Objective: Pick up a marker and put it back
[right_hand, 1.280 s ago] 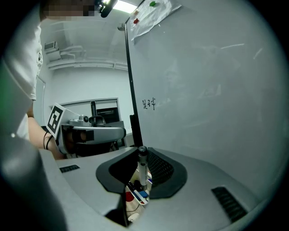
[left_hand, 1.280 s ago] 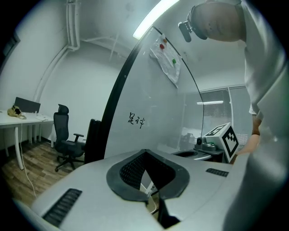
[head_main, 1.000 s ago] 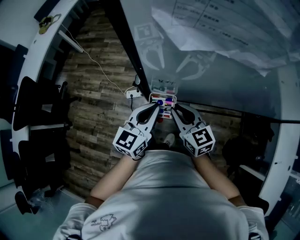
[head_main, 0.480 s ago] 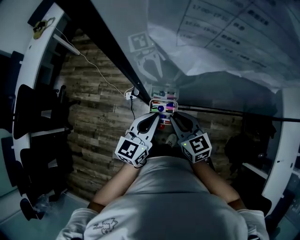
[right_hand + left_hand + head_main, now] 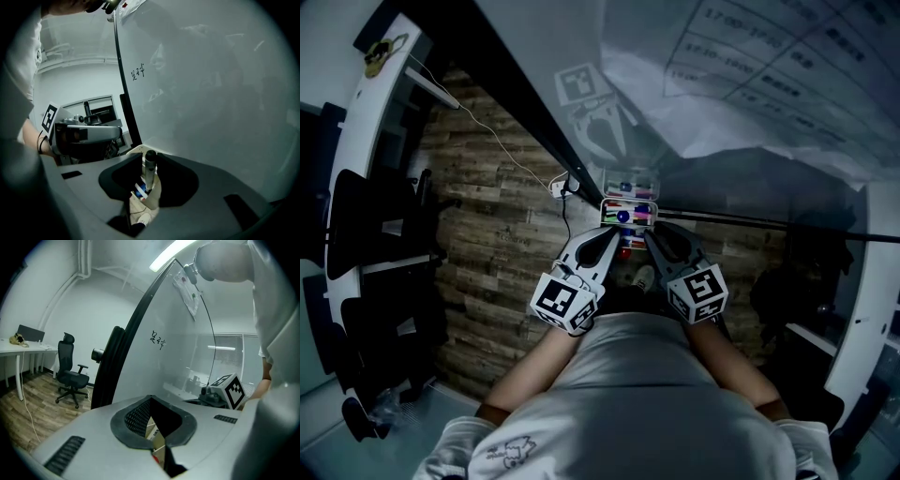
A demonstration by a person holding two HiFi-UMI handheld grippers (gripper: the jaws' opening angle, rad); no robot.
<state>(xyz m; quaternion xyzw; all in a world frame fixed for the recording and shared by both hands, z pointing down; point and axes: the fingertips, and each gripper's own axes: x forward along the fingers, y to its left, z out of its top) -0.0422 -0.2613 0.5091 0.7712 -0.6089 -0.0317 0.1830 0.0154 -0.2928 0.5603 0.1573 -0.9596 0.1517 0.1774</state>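
The person's forearms reach forward from the light shirt (image 5: 628, 394), one gripper in each hand, both aimed at the same spot.

The left gripper (image 5: 150, 399) is clenched. Its fingers (image 5: 136, 418) meet at the tips with nothing between them.

The right gripper (image 5: 150, 158) grasps the marker (image 5: 149, 172). The marker stands upright between the tips of the fingers (image 5: 176, 183), with its dark cap uppermost and level with the tips. Its barrel runs down through the gap toward the marker tray (image 5: 628, 201) below. These fingers have just been opening, yet both sit against the barrel.

In the head view the two grippers converge on the tray, their tips just beside each other at its near edge. The tray sits at the lower edge of a whiteboard (image 5: 187, 366) and holds several coloured markers (image 5: 630, 212) lying side by side. Sheets of printed paper (image 5: 769, 84) hang higher on the whiteboard.

Beyond, an office chair (image 5: 70, 376) stands on the wooden floor (image 5: 487, 234) near a white table (image 5: 18, 345).
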